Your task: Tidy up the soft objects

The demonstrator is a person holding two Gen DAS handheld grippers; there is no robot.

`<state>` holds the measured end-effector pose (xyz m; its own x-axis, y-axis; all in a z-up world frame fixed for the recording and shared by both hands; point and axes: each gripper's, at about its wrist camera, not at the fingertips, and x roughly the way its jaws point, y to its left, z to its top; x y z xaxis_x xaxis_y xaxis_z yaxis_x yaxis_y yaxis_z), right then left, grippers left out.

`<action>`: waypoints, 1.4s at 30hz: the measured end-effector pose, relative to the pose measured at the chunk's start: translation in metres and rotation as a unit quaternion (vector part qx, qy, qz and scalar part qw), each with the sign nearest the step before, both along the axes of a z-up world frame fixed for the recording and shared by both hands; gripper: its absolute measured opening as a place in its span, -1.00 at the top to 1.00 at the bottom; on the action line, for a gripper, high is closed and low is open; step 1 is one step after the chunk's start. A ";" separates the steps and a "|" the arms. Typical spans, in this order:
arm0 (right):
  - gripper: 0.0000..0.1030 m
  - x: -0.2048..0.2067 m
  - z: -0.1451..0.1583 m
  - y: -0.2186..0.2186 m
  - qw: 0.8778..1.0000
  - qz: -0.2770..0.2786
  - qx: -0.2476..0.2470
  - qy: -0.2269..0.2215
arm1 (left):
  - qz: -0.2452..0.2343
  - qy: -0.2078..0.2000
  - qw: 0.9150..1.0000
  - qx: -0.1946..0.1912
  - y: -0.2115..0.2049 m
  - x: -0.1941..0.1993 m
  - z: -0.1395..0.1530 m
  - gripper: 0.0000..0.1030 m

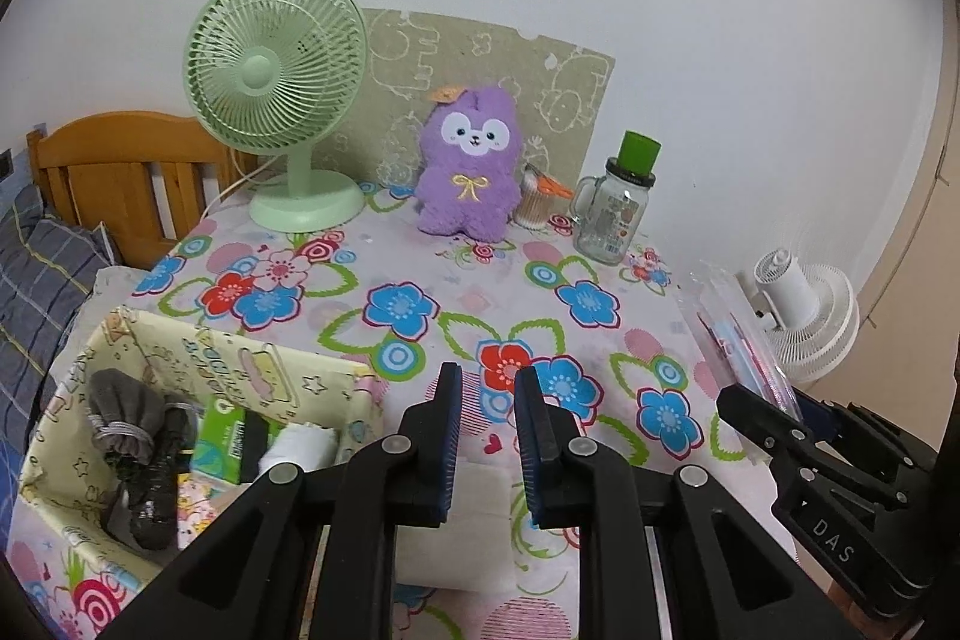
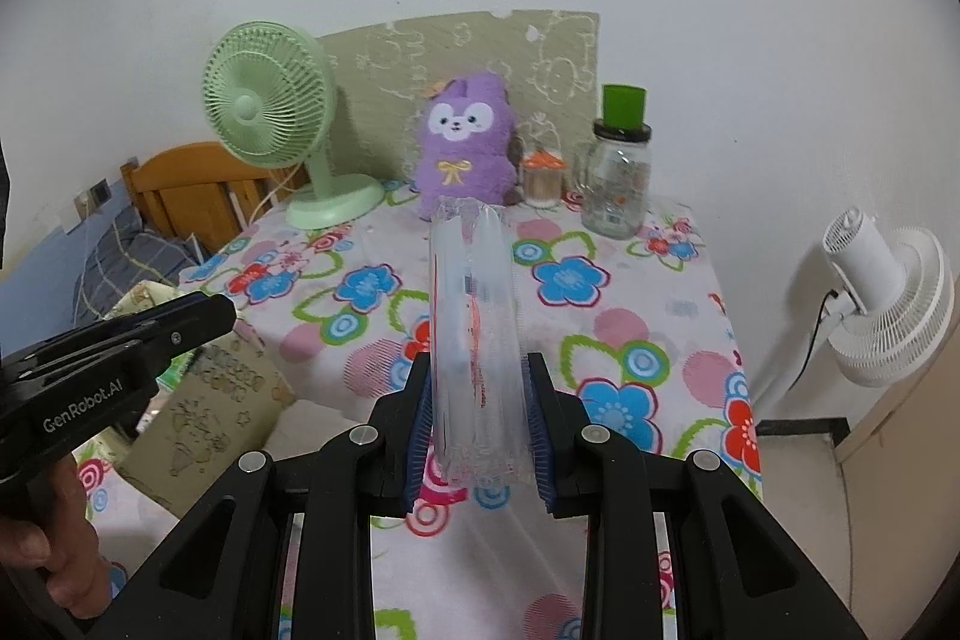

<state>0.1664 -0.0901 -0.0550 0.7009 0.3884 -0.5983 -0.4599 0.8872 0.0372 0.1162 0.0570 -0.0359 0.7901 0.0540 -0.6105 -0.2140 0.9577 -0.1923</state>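
We see the right gripper [image 2: 477, 430] clamping the clear packet [image 2: 474, 334] upright, likely for binning. Left gripper [image 1: 487, 436] narrow, holding nothing, beside the fabric bin [image 1: 336, 376].

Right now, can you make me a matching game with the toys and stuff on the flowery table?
Things:
1. plush bunny
2. desk fan
3. clear packet
4. grey pouch

Places or colours:
A. inside the yellow box
B. purple, by the back wall
C. held in the right tool
D. pale green, back left

Pairs: 1-B, 2-D, 3-C, 4-A
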 end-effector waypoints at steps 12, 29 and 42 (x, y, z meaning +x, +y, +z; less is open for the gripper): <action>0.39 -0.019 0.017 0.034 0.999 0.030 -0.010 -0.017 | 0.017 -0.018 1.000 -0.007 0.026 -0.023 0.013 0.69; 0.39 -0.037 0.028 0.096 0.995 0.090 -0.024 -0.028 | 0.053 -0.032 0.998 -0.019 0.070 -0.052 0.019 0.69; 0.39 -0.040 0.014 0.173 0.987 0.156 -0.041 -0.013 | 0.068 -0.033 0.997 -0.019 0.110 -0.075 0.010 1.00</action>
